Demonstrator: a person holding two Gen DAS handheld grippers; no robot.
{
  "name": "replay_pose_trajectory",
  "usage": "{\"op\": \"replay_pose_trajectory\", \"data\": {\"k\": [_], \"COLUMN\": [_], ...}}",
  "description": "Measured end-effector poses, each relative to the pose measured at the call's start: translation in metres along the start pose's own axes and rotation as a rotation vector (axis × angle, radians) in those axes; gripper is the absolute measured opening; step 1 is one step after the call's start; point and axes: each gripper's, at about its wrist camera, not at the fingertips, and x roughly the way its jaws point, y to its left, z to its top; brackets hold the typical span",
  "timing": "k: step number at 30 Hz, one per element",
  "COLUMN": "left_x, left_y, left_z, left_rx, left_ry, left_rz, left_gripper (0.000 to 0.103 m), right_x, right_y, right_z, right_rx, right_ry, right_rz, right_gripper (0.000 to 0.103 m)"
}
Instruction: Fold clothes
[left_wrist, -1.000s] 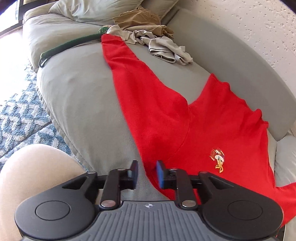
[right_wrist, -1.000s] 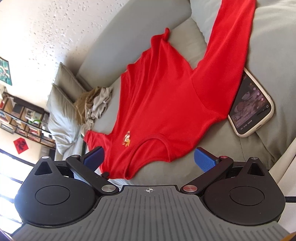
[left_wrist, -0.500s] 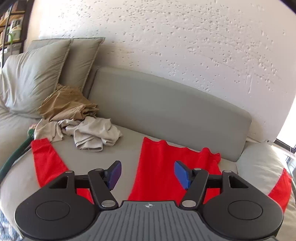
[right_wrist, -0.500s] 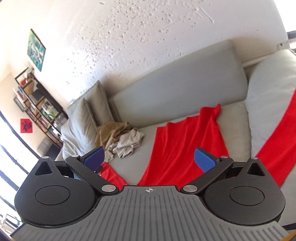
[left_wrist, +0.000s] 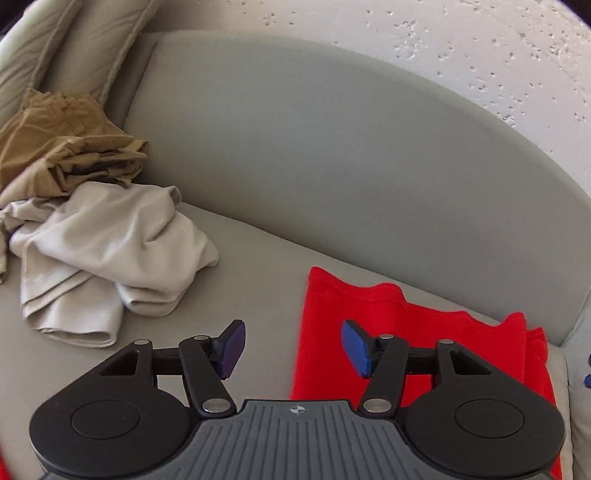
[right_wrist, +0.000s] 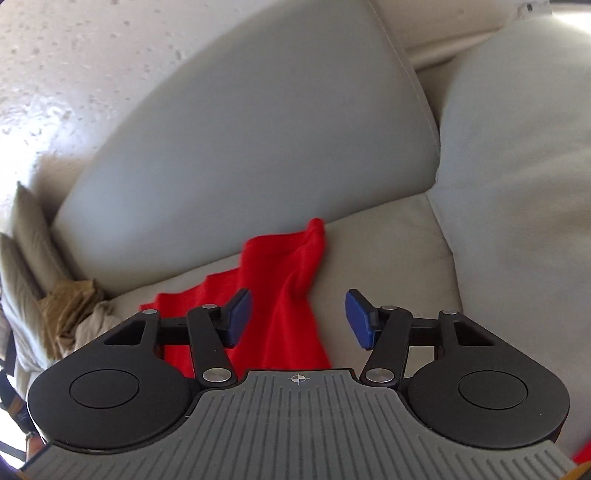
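Red shirt (left_wrist: 406, 332) spread flat on grey sofa seat (left_wrist: 240, 258), far hem running close along the backrest (left_wrist: 332, 147), one far corner bunched up to a point in the right wrist view (right_wrist: 295, 277). Left gripper (left_wrist: 293, 349) hovering above the shirt's left edge, blue pads (left_wrist: 232, 347) spread wide apart, nothing between them. Right gripper (right_wrist: 299, 319) likewise parted, empty, poised over the shirt's right edge, pad (right_wrist: 358, 321) above bare seat. Crumpled beige garment (left_wrist: 110, 251) lying left of the shirt, well apart from it, with a tan garment (left_wrist: 66, 140) heaped just beyond, touching, against the cushions (left_wrist: 55, 48) at far left. Pale cushion (right_wrist: 517, 166) at far right beside the backrest. White textured wall (left_wrist: 480, 44) behind.
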Motion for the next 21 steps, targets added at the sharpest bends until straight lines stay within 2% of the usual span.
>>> {"op": "replay_pose_trajectory", "data": {"k": [3, 7, 8, 9, 10, 11, 12, 13, 16, 19, 21], "left_x": [0.037, 0.064, 0.068, 0.071, 0.070, 0.068, 0.066, 0.062, 0.049, 0.046, 0.052], "left_y": [-0.008, -0.025, -0.029, -0.034, -0.036, -0.037, -0.038, -0.036, -0.026, -0.028, -0.032], "left_z": [0.007, 0.010, 0.010, 0.011, 0.011, 0.012, 0.012, 0.014, 0.022, 0.025, 0.025], "left_rx": [0.044, 0.122, 0.150, 0.180, 0.198, 0.213, 0.228, 0.214, 0.149, 0.166, 0.200], "left_ry": [0.020, 0.007, 0.004, 0.004, -0.007, -0.020, -0.033, -0.056, -0.126, -0.158, -0.152], "left_rz": [-0.006, -0.038, -0.041, -0.043, -0.041, -0.039, -0.036, -0.026, -0.007, 0.044, 0.092], "left_gripper": [0.058, 0.055, 0.040, 0.028, 0.010, 0.007, 0.006, 0.006, 0.006, 0.006, 0.006], "right_x": [0.044, 0.073, 0.080, 0.087, 0.093, 0.097, 0.099, 0.098, 0.079, 0.057, 0.062], "right_y": [-0.021, -0.021, -0.021, -0.021, -0.019, -0.014, -0.009, -0.004, 0.010, 0.026, 0.038], "right_z": [0.018, 0.030, 0.032, 0.035, 0.037, 0.037, 0.035, 0.034, 0.029, 0.026, 0.022], "right_rx": [0.072, 0.015, 0.001, -0.013, -0.038, -0.078, -0.120, -0.158, -0.251, -0.303, -0.365], "right_ry": [0.009, -0.013, -0.018, -0.024, -0.021, -0.008, 0.006, -0.007, -0.153, -0.314, -0.337], "right_rz": [0.012, 0.059, 0.070, 0.082, 0.081, 0.066, 0.049, 0.031, -0.023, -0.066, -0.135], "right_gripper": [0.060, 0.060, 0.060, 0.055, 0.048, 0.022, 0.005, 0.005, 0.005, 0.005, 0.005]}}
